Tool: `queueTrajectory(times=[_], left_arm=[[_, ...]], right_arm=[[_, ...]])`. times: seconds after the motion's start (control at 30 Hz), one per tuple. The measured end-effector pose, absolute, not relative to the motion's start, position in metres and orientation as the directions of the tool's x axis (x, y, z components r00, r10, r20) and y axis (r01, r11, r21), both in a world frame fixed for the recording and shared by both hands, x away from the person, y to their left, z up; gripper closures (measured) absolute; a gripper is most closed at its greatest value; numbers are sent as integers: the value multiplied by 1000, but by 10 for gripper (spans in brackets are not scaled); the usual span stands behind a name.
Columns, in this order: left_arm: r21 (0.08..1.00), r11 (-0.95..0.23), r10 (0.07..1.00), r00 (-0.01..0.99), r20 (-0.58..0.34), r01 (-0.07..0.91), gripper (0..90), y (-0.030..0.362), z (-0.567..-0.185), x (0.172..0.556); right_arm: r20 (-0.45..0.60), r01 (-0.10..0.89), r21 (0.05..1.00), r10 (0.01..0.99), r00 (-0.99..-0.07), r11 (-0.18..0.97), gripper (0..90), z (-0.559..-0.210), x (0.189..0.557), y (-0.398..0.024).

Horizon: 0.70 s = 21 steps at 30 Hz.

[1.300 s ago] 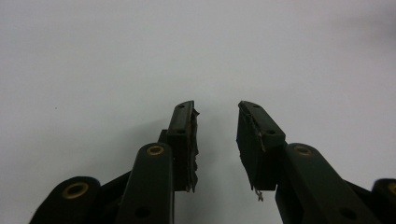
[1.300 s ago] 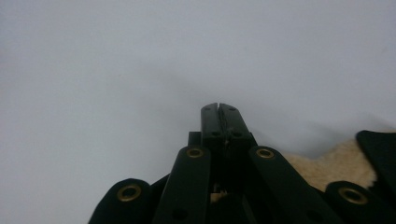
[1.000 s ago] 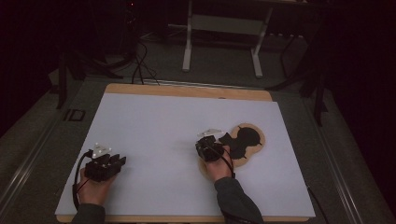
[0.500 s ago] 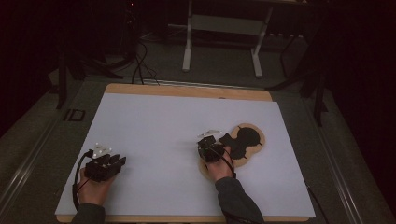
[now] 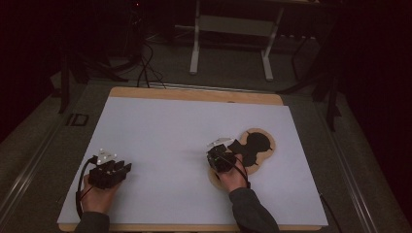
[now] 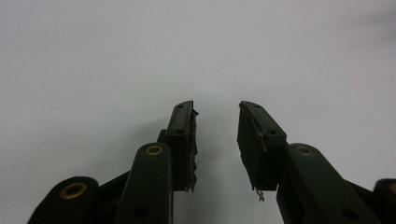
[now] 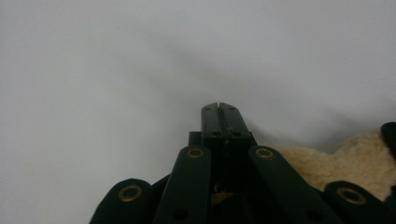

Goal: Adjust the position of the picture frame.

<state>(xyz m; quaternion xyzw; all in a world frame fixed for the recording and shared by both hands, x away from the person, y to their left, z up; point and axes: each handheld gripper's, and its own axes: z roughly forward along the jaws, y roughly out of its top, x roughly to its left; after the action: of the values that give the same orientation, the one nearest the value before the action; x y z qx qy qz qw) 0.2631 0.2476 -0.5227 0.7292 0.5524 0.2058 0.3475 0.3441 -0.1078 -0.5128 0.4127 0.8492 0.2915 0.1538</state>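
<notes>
The white worktop (image 5: 160, 136) spans mid-frame. A tan fleecy piece with black patches (image 5: 260, 145) lies right of centre, touching the right tool (image 5: 219, 156), jaws together and empty. The left tool (image 5: 109, 172), lower left, jaws apart. A closed nudge could just push the piece away.

Wooden table (image 5: 194, 93) with a white sheet (image 5: 184, 141) covering nearly all of its top, bare wood along the far edge. Toward the right side, lying flat on the sheet, a cream fleecy piece (image 5: 266, 145) with a black lobed shape (image 5: 253, 145) on top of it.
</notes>
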Motion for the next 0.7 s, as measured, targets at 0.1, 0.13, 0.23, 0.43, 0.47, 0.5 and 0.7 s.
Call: queueTrajectory(times=[0.1, 0.13, 0.23, 0.43, 0.47, 0.5, 0.7], left_arm=[[735, -146, 949, 304, -86, 662, 669, 248, -523, 263], [735, -145, 949, 303, -87, 662, 668, 248, -523, 263], [735, -143, 949, 302, -88, 662, 667, 248, -523, 263], [735, -144, 949, 303, -87, 662, 666, 248, -522, 263], [735, -144, 949, 303, -86, 662, 665, 248, -522, 263], [735, -145, 949, 303, -86, 662, 665, 248, -523, 263], [734, -147, 949, 304, -85, 663, 665, 247, -523, 263]], right_arm=[[-23, 610, 611, 782, -623, 504, 900, -512, 341, -107], [-30, 608, 607, 780, -625, 512, 900, -512, 340, -107], [-40, 606, 593, 772, -635, 529, 900, -511, 336, -109], [-37, 606, 578, 759, -650, 547, 900, -510, 328, -116], [-37, 606, 576, 758, -651, 548, 900, -510, 326, -118], [-39, 602, 577, 755, -655, 552, 900, -510, 324, -120], [-30, 595, 580, 744, -668, 557, 900, -510, 312, -132]])
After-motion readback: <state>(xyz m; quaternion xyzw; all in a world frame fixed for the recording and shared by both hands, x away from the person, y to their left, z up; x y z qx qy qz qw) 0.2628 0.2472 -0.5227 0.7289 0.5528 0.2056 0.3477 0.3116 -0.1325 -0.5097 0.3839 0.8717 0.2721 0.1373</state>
